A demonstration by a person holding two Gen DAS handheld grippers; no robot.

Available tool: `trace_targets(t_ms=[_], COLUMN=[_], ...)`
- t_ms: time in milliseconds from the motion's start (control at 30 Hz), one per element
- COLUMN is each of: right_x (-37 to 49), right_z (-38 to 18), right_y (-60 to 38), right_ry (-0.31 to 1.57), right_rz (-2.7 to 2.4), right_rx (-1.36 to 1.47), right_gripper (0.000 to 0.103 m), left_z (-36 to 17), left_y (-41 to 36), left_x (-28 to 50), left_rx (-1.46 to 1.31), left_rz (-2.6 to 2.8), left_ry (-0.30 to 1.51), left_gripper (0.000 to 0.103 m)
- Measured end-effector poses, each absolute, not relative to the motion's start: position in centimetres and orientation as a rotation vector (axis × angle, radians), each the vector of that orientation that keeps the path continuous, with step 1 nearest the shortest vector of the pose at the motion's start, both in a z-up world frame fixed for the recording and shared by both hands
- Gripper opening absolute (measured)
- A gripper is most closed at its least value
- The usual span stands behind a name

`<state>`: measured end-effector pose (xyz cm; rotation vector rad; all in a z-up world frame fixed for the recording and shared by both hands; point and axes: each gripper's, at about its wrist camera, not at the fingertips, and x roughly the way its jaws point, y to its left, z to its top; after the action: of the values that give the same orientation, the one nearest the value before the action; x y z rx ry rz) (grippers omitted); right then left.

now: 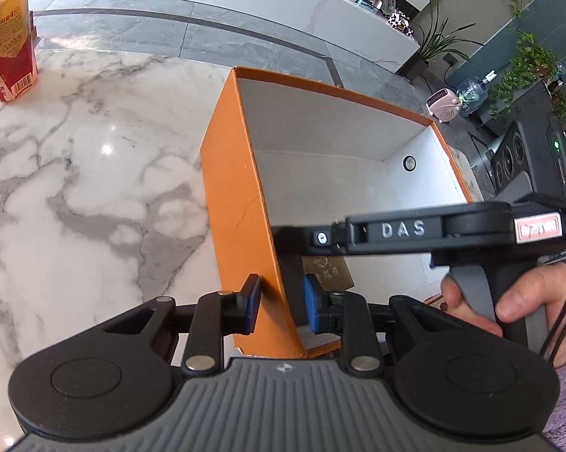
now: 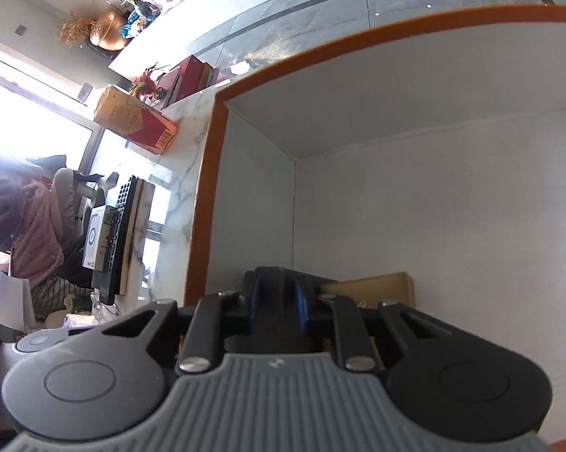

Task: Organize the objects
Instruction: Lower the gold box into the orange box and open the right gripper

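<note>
An orange box (image 1: 241,203) with a white inside stands on the marble table. My left gripper (image 1: 281,307) straddles its near left wall, one blue pad outside and one inside, with a small gap to the wall. My right gripper (image 2: 277,297) reaches into the box (image 2: 207,188) from the right and is shut on a dark flat object (image 2: 275,324) at the near left corner. A tan box (image 1: 330,273) with printed characters lies on the box floor beside it; it also shows in the right wrist view (image 2: 373,288).
A yellow and red drink carton (image 1: 8,37) stands at the table's far left; it also shows in the right wrist view (image 2: 136,120). Grey floor, a white counter, plants and a small heater (image 1: 445,105) lie beyond the table.
</note>
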<state>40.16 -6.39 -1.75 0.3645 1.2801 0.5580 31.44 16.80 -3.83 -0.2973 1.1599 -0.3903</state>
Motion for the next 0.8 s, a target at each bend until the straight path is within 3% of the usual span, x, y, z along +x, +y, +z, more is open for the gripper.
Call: trace_targets(t_ms=[167, 367, 400, 533, 800], right_x=[39.0, 39.1, 39.3, 40.2, 40.6], right_z=[-1.9, 0.1, -0.1, -2.1, -4.6], right_y=[-5.7, -7.3, -7.4, -9.4, -12.0], right_ry=[1.294, 1.171, 1.168, 1.206, 1.306], right_rz=[0.596, 0.528, 0.502, 0.457, 0.443], right_rx=[0.330, 0.176, 0.130, 0.156, 0.376], right_gripper=[0.019, 0.029, 0.036, 0.041, 0.032], left_z=[-3.8, -3.9, -4.0, -4.1, -4.3], left_y=[16.6, 16.4, 16.3, 16.1, 15.6], left_x=[31.3, 31.2, 31.3, 31.3, 31.3], left_rx=[-0.280, -0.264, -0.265, -0.250, -0.215], left_rz=[-0.382, -0.373, -0.372, -0.353, -0.356], left_ry=[1.156, 1.166, 1.169, 1.168, 1.172], left_gripper=[0.029, 0.029, 0.029, 0.029, 0.027])
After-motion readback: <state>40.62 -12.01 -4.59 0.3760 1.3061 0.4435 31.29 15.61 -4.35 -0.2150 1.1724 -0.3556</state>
